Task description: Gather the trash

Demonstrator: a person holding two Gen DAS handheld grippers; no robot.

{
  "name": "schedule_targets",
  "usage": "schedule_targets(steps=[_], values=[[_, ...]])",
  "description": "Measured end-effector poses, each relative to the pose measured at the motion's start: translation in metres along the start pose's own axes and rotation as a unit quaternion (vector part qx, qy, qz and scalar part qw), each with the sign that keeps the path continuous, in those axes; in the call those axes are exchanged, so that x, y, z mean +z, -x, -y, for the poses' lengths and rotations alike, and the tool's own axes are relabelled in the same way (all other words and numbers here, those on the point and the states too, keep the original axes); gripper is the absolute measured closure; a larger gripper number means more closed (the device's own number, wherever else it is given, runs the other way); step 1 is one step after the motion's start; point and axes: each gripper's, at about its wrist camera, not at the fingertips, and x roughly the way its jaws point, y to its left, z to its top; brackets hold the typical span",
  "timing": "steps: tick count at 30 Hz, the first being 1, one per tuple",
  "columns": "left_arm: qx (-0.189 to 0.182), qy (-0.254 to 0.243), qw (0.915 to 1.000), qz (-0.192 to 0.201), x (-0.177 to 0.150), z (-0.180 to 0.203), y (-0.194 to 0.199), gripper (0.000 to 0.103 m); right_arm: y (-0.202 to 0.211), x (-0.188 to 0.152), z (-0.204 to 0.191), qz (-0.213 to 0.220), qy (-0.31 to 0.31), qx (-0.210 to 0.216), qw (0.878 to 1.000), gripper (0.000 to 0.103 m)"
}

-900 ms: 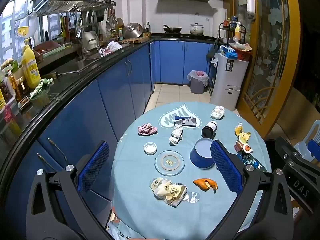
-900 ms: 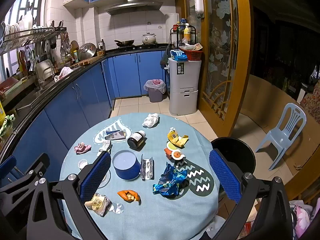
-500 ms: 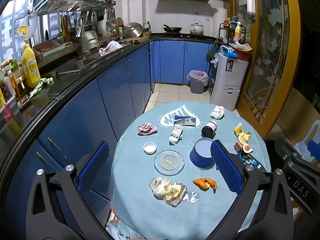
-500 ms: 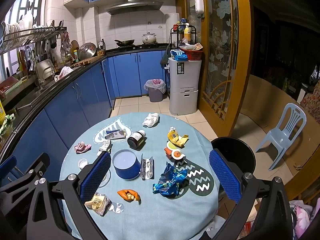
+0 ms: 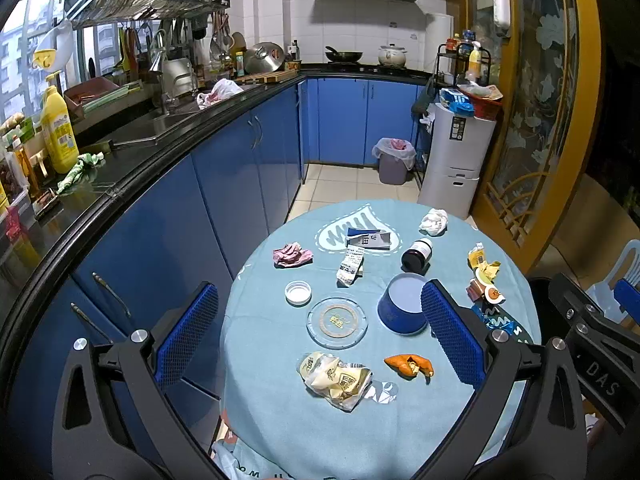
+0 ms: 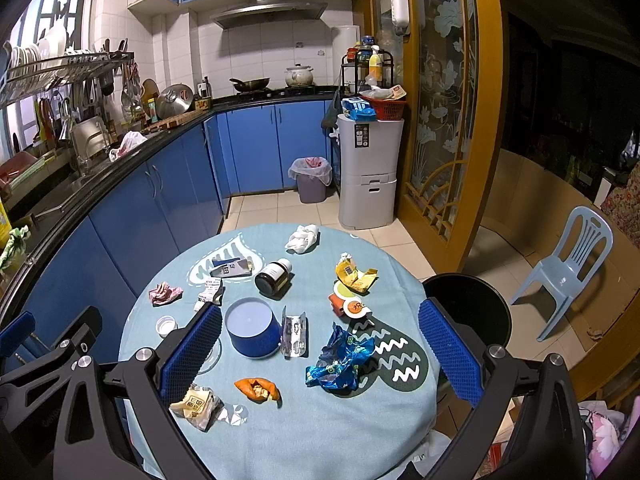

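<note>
Trash lies scattered on a round table with a light blue cloth. Near me are a cream wrapper and an orange peel. A crumpled blue wrapper, a silver blister pack and yellow wrappers show in the right wrist view. A pink wrapper, a white tissue and a small carton lie farther off. My left gripper and right gripper are both open, empty, held above the table's near side.
An upturned blue bowl, a dark jar, a glass ashtray and a white lid also sit on the table. A black bin stands right of the table. Blue cabinets run along the left. A plastic chair is far right.
</note>
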Motion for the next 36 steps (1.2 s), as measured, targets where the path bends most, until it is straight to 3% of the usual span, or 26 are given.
schedule_targets(steps=[36], values=[[-0.002,0.001,1.0000,-0.002,-0.0015,0.0043,-0.0015,0.003,0.0013,-0.0003,0.0002,0.000,0.001,0.000,1.000,0.007]])
